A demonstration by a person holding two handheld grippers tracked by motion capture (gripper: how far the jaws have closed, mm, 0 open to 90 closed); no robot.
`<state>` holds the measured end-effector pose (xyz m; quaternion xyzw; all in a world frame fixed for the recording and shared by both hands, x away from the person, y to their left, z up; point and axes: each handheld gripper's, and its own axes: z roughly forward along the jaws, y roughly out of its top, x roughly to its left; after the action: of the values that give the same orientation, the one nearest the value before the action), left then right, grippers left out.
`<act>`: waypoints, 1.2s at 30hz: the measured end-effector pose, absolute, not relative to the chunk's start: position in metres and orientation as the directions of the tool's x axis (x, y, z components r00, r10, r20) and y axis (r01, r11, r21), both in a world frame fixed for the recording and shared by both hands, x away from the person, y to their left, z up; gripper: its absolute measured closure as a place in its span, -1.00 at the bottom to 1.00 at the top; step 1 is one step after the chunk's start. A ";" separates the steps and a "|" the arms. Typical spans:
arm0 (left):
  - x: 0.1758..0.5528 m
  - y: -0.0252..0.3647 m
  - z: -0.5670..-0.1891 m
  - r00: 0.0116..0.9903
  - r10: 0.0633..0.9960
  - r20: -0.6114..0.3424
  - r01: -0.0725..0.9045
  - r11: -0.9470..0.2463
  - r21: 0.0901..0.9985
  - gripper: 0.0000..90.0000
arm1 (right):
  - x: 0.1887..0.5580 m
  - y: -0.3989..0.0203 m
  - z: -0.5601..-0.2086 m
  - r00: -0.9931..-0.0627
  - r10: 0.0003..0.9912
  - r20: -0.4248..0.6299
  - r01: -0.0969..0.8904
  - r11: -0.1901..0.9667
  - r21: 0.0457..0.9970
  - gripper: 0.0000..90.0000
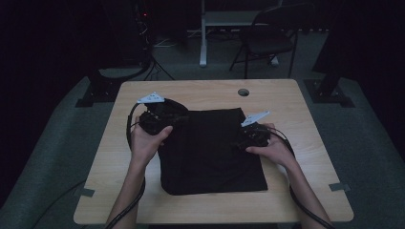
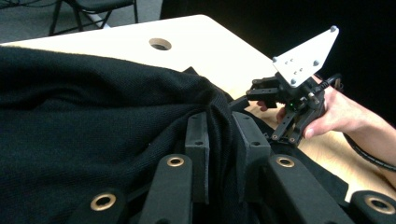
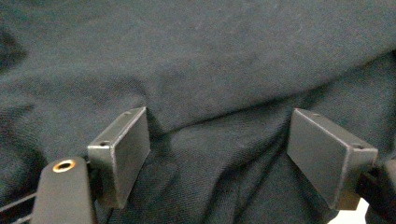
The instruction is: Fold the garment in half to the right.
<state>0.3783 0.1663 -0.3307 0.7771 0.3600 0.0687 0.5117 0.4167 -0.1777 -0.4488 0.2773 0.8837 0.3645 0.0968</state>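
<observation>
A black cloth [image 1: 212,152] lies spread on the wooden table [image 1: 291,109], with its far left corner lifted. My left gripper [image 1: 165,117] is at that corner, and in the left gripper view a gathered fold of the cloth [image 2: 93,107] is pinched between the narrow-set jaws of the left gripper [image 2: 219,137]. My right gripper [image 1: 246,138] rests at the cloth's right edge and also appears across the cloth as the right gripper [image 2: 268,109], held by a hand. In the right gripper view the jaws of the right gripper [image 3: 217,154] stand wide apart over rumpled cloth [image 3: 196,56], not pressing it.
A round hole [image 1: 243,92] is cut in the table near its far edge. Bare wood shows around the cloth on all sides. Beyond the table stand a folding chair [image 1: 267,38] and a white desk leg [image 1: 203,33] on the dark floor.
</observation>
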 end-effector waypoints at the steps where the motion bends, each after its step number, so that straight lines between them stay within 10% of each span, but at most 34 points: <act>1: 0.379 0.165 -0.331 0.731 0.629 -0.263 0.491 -0.217 0.844 0.75 | 0.417 -0.178 -0.449 -0.829 0.558 0.031 0.417 0.581 0.699 -0.54; 36: 0.405 0.086 -0.337 0.766 0.587 -0.262 0.498 -0.284 0.819 0.75 | 0.417 -0.179 -0.452 -0.836 0.548 0.033 0.396 0.560 0.728 -0.54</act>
<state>0.4047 0.0862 -0.3375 0.8000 0.3390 0.0450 0.4930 0.4171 -0.1786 -0.4523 0.2692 0.8775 0.3843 0.0989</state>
